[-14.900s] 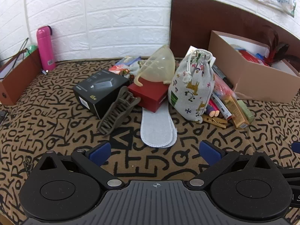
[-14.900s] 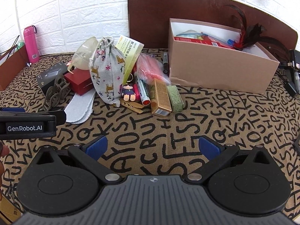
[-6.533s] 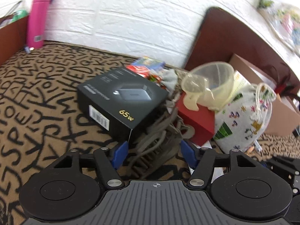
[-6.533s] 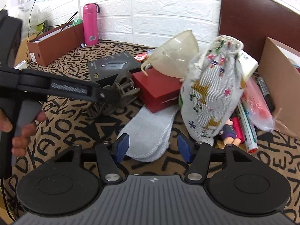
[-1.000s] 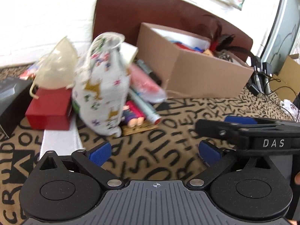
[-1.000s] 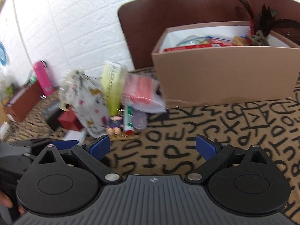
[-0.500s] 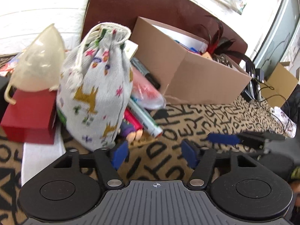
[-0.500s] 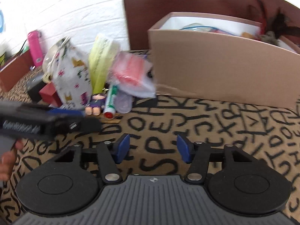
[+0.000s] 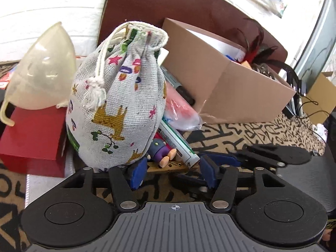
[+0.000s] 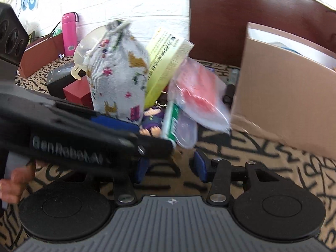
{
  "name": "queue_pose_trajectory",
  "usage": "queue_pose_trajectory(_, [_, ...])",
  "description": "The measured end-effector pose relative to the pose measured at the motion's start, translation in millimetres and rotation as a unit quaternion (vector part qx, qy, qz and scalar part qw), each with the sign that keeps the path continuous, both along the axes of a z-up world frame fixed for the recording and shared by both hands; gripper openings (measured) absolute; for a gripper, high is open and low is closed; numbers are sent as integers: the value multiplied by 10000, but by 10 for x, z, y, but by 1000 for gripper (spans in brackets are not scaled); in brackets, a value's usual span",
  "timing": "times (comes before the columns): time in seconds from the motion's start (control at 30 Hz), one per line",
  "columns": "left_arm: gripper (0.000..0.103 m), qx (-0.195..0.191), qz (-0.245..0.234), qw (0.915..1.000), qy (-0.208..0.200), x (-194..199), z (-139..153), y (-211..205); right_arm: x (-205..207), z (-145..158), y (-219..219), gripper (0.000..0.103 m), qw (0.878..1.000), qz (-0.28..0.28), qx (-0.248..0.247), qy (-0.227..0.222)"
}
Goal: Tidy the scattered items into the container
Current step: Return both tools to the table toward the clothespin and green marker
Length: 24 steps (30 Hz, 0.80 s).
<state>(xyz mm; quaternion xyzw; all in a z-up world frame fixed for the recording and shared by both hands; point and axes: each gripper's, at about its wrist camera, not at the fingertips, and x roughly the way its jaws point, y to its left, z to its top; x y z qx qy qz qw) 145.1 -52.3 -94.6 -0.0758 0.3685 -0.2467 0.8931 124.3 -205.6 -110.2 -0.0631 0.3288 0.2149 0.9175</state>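
Observation:
A printed drawstring pouch [image 9: 117, 105] stands in the pile, with a small purple doll [image 9: 161, 153], wooden pegs [image 9: 168, 168], a green-and-white tube [image 9: 178, 142] and a red item in a clear bag [image 9: 180, 113] at its foot. The cardboard box [image 9: 241, 92] stands behind to the right. My left gripper [image 9: 172, 173] is partly open, low on the cloth, its jaws either side of the pegs and doll. My right gripper [image 10: 171, 168] is partly open and empty, just short of the tube [image 10: 172, 121]; the left gripper's body [image 10: 73, 134] crosses in front of it.
A pale plastic funnel [image 9: 42, 71] rests on a red box [image 9: 33, 138]. A yellow-green packet [image 10: 166, 63] leans behind the pouch [image 10: 117, 73]. A black box [image 10: 58, 79], a pink bottle [image 10: 70, 33] and a brown file box [image 10: 40, 56] lie further left. Cables [image 9: 304, 105] lie right of the cardboard box.
Both grippers have moved in closer to the pile and lower. The left gripper's jaws now reach the pegs and doll. The right gripper has swung left toward the tube.

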Motion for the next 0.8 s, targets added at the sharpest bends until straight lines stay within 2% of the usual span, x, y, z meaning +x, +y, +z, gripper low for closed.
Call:
queue_pose_trajectory(0.03, [60,5,19,10000,5,11,0,-2,25,-11,32,47,10000,18,-39,3])
queue_pose_trajectory(0.07, [57,30,27,10000,12,16,-2,-1,32,-16,66,42,9999,24,-109,-24])
queue_pose_trajectory(0.2, [44,197,45,9998,-20,-34,2,35,-45,3,109,33,9995,122,-286,-36])
queue_pose_trajectory(0.23, [52,257,41,9997,-29,-57,5,46,-83,7,107,31,9995,161,-285,-13])
queue_pose_trajectory(0.4, [45,458,14,9989,-24,-253,29,120,-355,42,156,21,9977,569,-348,102])
queue_pose_trajectory(0.57, [45,427,53,9988,223,-489,25,317,-598,72,233,21,9941,1051,-132,253])
queue_pose_trajectory(0.63, [57,238,172,9987,407,-568,28,419,-631,102,222,21,9948,973,-203,213])
queue_pose_trajectory(0.8, [61,11,307,9980,554,-668,77,469,-528,226,-3,21,9994,289,-26,164])
